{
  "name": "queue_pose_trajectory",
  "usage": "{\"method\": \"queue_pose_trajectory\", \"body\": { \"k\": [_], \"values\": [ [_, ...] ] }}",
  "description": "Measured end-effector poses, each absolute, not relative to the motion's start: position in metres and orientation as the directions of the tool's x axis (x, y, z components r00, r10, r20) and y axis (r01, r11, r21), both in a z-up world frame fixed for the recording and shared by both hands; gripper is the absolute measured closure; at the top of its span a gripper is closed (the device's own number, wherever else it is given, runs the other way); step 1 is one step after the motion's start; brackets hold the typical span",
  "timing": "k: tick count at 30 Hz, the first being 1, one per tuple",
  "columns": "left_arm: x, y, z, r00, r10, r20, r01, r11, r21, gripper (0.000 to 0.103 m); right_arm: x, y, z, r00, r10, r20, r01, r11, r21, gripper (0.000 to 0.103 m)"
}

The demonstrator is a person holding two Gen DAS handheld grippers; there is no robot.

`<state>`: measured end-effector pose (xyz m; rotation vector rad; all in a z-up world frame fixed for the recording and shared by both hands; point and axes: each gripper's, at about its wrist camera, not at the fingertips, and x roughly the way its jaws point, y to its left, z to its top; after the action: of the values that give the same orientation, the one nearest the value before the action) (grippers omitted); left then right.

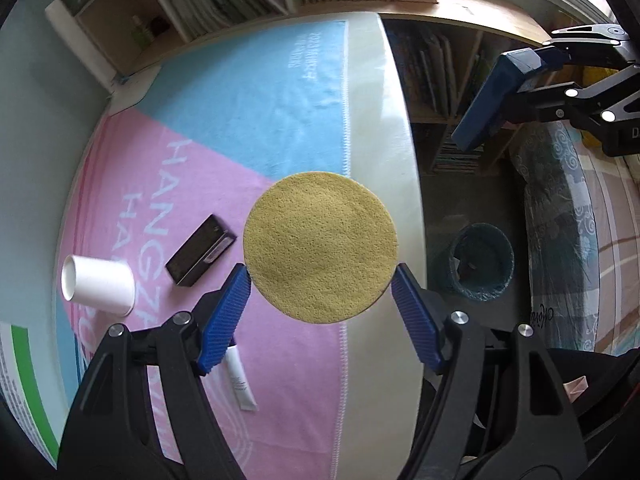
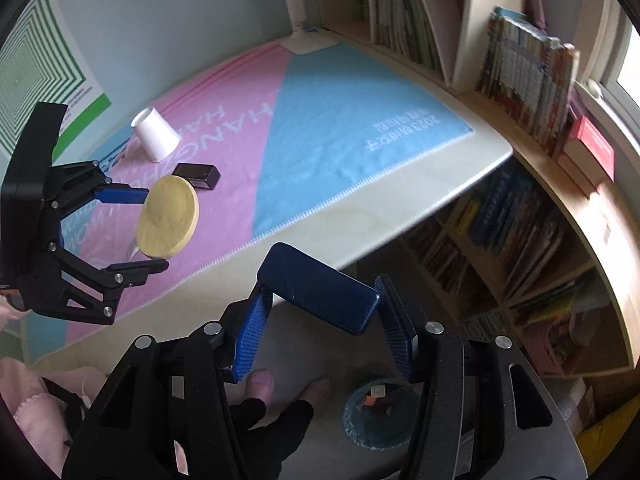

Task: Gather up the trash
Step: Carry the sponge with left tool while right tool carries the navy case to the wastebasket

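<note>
Above the table edge — left gripper [image 1: 321,280] clamps yellow sponge [image 1: 320,246] (right gripper [image 2: 322,314] grips blue box [image 2: 320,294]).

This looks like a room in a home, a study or bedroom. Bookshelves [image 2: 520,240] packed with books fill the right of the frame, a patterned bedspread [image 1: 560,216] lies at the right edge, and a cloth-covered desk [image 2: 400,176] stands centre.

In the left wrist view, a cup [image 1: 98,290] is seen lower left on the cloth [image 1: 256,104]; a bin [image 1: 480,262] is placed lower right, on the floor.
</note>
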<state>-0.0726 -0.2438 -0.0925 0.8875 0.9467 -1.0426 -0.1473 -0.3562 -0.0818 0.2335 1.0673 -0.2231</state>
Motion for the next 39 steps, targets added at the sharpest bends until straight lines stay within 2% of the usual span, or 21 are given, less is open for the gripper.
{"method": "queue_pose_trajectory", "body": {
  "k": [15, 39],
  "values": [
    [-0.153, -0.29, -0.103, 0.108, -0.323, -0.94, 0.994, 0.047, 0.097, 0.033, -0.243, -0.374, -0.092, 0.429, -0.138, -0.893, 0.482, 0.871, 0.097, 0.049],
    [-0.246, -0.33, -0.123, -0.001, -0.279, -0.96, 0.966, -0.25, 0.071, 0.033, -0.356, -0.372, -0.111, 0.391, -0.196, -0.899, 0.698, 0.7, 0.151, 0.049]
  ]
}}
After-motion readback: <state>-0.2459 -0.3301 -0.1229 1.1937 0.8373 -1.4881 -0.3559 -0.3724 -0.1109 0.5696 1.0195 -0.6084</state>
